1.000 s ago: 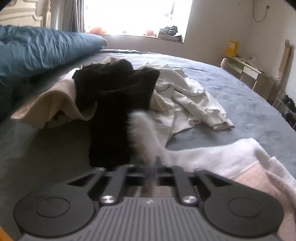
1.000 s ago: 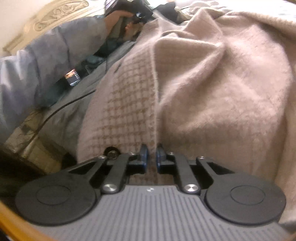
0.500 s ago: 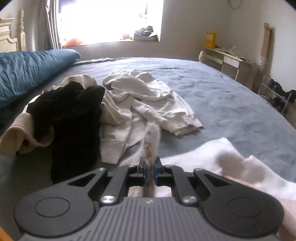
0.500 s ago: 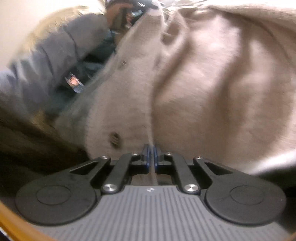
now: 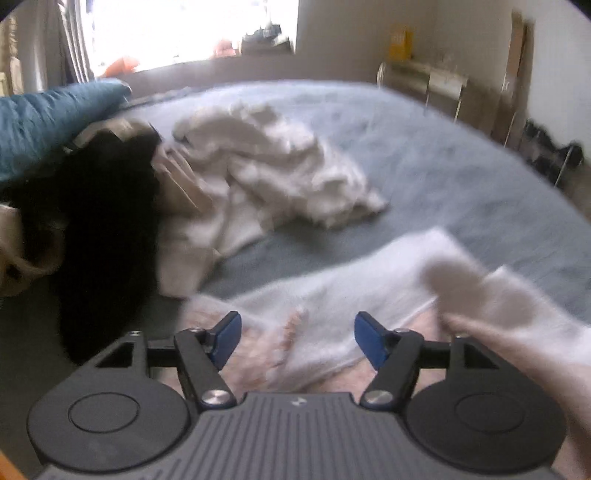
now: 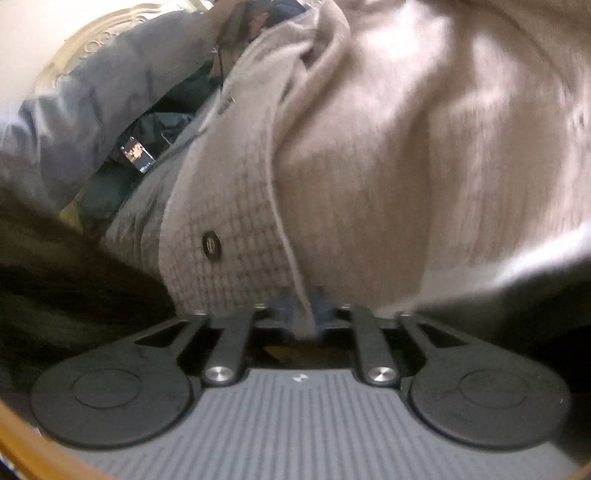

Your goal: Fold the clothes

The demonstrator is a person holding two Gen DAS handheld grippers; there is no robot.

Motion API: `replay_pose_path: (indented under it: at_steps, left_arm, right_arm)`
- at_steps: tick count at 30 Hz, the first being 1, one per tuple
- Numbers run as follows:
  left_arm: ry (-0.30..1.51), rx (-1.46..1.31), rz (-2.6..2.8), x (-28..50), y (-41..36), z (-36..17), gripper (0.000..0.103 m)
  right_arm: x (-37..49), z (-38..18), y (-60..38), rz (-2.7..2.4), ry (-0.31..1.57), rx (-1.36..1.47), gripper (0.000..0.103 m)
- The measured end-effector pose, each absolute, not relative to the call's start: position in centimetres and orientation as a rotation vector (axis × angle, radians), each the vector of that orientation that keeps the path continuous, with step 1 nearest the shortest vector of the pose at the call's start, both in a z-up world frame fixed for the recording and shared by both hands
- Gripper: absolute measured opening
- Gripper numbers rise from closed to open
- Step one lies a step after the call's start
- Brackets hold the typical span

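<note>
cardigan (image 6: pixel 424 155), pinkish-beige and fuzzy, fills my right wrist view, bunched in deep creases with its waffle-knit button band (image 6: pixel 225 240) and one dark button (image 6: pixel 211 246) showing. it lies on the grey-blue bed (image 5: pixel 424 158), close under both tools. my right gripper (image 6: pixel 301 314) is pinched together on a fold of its edge; the cloth runs straight up from between the blue pads. my left gripper (image 5: pixel 295 334) stands wide apart over a pale, blurred stretch of what i take to be the same knit, holding nothing.

as for progress, i judge the cardigan to be mid-fold at best: it is rumpled, no flat rectangle is visible, and one edge is held. beyond it a cream garment (image 5: pixel 273 162), a black garment (image 5: pixel 107 221) and a tan one (image 5: pixel 22 254) lie in a loose heap, none of them folded as far as i can see, so much of the task looks left.

the left view gives me the room: the heap, the teal pillow (image 5: pixel 48 118) and the bright window (image 5: pixel 184 33), all smeared by motion. only the right view shows the grip itself, the button band, a person's grey-blue sleeve (image 6: pixel 99 96) at upper left and dark cloth beneath it. neither view shows the cardigan whole, so i cannot tell how its sleeves lie.
</note>
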State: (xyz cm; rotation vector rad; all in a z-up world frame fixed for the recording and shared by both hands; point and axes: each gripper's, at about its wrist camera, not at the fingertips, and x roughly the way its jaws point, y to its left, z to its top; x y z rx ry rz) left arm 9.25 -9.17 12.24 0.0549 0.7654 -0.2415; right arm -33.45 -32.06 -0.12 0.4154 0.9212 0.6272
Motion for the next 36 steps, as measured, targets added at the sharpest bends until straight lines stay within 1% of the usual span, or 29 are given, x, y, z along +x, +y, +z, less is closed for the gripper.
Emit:
replay_pose_path:
  at_steps: [1,2,4,6,8,10,11,13,15,16,18,19,20,22,25,28,30,36]
  left_arm:
    - [0.750,0.061,-0.246,7.5,-8.2,13.4,0.076]
    - [0.736,0.075,-0.251,5.8,-7.2,14.4,0.078]
    - [0.735,0.100,-0.245,2.5,-5.3,15.4,0.078]
    - [0.740,0.084,-0.241,-1.4,-2.9,15.8,0.078]
    - [0.746,0.068,-0.237,-5.3,-0.6,16.2,0.078]
    - [0.768,0.000,-0.247,-9.2,1.8,15.6,0.078]
    - [0.777,-0.033,-0.251,-11.5,2.9,15.1,0.078]
    - [0.778,-0.074,-0.264,-15.7,4.4,13.8,0.078]
    - [0.780,-0.128,-0.281,-19.3,5.6,12.3,0.078]
    - [0.787,-0.165,-0.287,-20.9,6.1,11.5,0.078]
    - [0.808,-0.240,-0.295,-23.6,7.1,10.0,0.078]
    - [0.815,-0.264,-0.295,-24.6,7.5,9.4,0.078]
    - [0.821,-0.284,-0.292,-25.5,8.0,8.8,0.078]
    - [0.823,-0.314,-0.285,-26.9,8.9,8.3,0.078]
    - [0.801,-0.372,-0.279,-28.3,10.1,8.4,0.078]
    - [0.763,-0.425,-0.289,-29.6,10.6,8.7,0.078]
    - [0.744,-0.433,-0.300,-30.3,10.4,8.7,0.078]
    - [0.772,-0.367,-0.376,-30.5,7.3,7.7,0.078]
  right_arm:
    - [-33.1,-0.1,-32.1,0.630,0.902,0.409,0.054]
    - [-33.0,-0.1,-32.0,0.631,0.895,0.408,0.059]
    - [-33.0,-0.2,-31.7,0.632,0.900,0.416,0.061]
    - [-33.1,-0.3,-31.5,0.632,0.905,0.423,0.069]
    - [-33.1,-0.4,-31.2,0.633,0.910,0.431,0.071]
    - [-33.2,-0.6,-30.9,0.633,0.915,0.438,0.070]
    - [-33.2,-0.6,-30.8,0.633,0.917,0.442,0.068]
    - [-33.2,-0.8,-30.6,0.633,0.922,0.450,0.061]
    - [-33.3,-0.9,-30.3,0.634,0.927,0.457,0.050]
    - [-33.3,-1.0,-30.2,0.634,0.930,0.461,0.046]
    - [-33.4,-1.1,-29.9,0.634,0.935,0.468,0.024]
    - [-33.5,-1.0,-29.8,0.630,0.933,0.478,0.018]
    - [-33.7,-0.8,-29.8,0.623,0.928,0.493,0.005]
    - [-34.5,0.2,-29.9,0.602,0.899,0.504,0.004]
    - [-36.6,3.5,-31.3,0.562,0.785,0.458,0.003]
    - [-38.6,5.8,-33.9,0.479,0.720,0.441,0.003]
    - [-39.3,5.6,-35.3,0.394,0.735,0.418,0.003]
    - [-39.0,1.3,-37.9,0.171,0.837,0.329,0.002]
